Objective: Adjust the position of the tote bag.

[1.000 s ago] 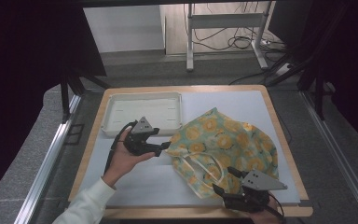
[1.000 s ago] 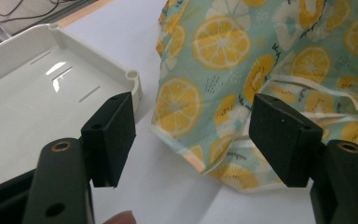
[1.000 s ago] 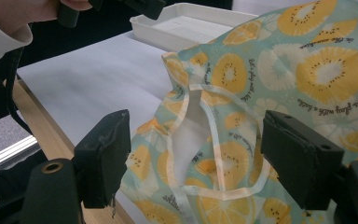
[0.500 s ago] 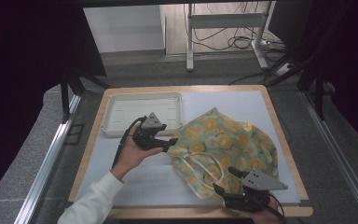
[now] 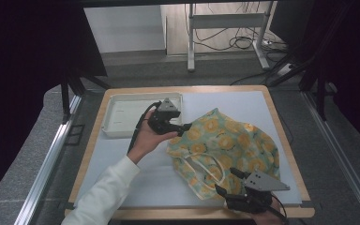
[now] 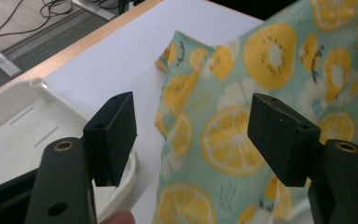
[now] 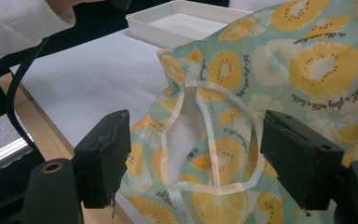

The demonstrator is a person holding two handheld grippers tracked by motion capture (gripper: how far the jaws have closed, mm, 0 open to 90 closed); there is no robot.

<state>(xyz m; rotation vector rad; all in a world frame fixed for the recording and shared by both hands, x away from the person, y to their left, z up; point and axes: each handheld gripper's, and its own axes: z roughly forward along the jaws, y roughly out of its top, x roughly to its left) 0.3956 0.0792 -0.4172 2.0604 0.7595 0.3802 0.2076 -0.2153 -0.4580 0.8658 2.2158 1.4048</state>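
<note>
A teal cloth (image 5: 225,145) printed with orange and lemon slices lies crumpled on the right half of the white mat. A white ribbon loop (image 5: 206,164) runs along its near edge. My left gripper (image 5: 185,127) hovers at the cloth's far left edge, open, with its jaws over the cloth (image 6: 270,60) and nothing between them. At the near right, my right gripper (image 5: 227,180) is open by the cloth's front edge. Its jaws frame the ribbon (image 7: 205,112) and the cloth (image 7: 307,60) without touching them.
A shallow white tray (image 5: 122,117) sits at the far left of the table, just behind my left gripper, seen as the tray (image 6: 14,135) and the tray (image 7: 186,18). Bare mat (image 5: 159,183) lies left of the cloth. The wooden table edge (image 5: 286,140) runs close to its right.
My left gripper has moved right, from the mat beside the tray to the cloth's left edge. The right gripper and the cloth have stayed put.
</note>
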